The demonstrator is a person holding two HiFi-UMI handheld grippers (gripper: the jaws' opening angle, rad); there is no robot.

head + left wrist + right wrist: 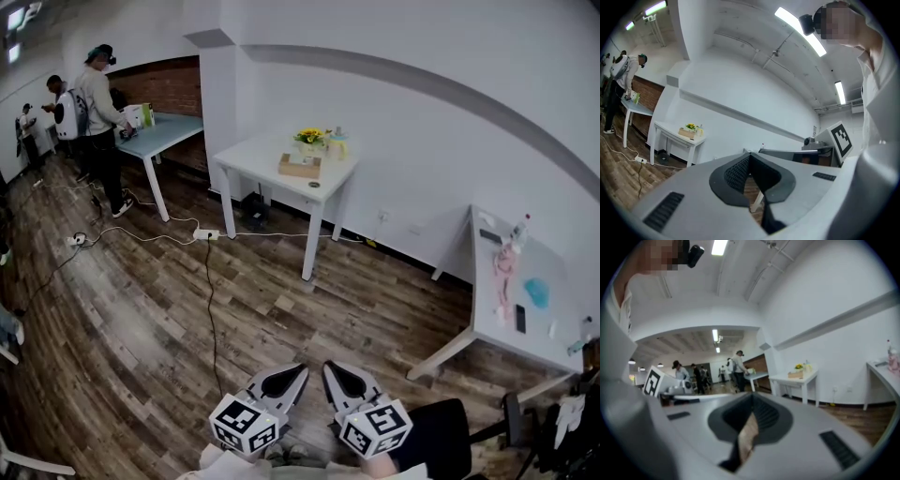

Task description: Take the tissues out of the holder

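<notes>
**Grippers shut and empty, tissue holder far across the room**

The left gripper (292, 377) and right gripper (336, 375) sit side by side near the person's body, each with its jaws pressed together on nothing. A black cable (208, 281) crosses the wood floor ahead and could catch a foot. Further off, the wooden tissue holder (300, 167) stands on the white table (246, 159), just beside yellow flowers (309, 137) and a small bottle (337, 143). A careless reach could topple those, and jaws not opened first would only shove the holder.

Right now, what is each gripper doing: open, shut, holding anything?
Left gripper: shut, nothing between its jaws.
Right gripper: shut, nothing between its jaws.
</notes>
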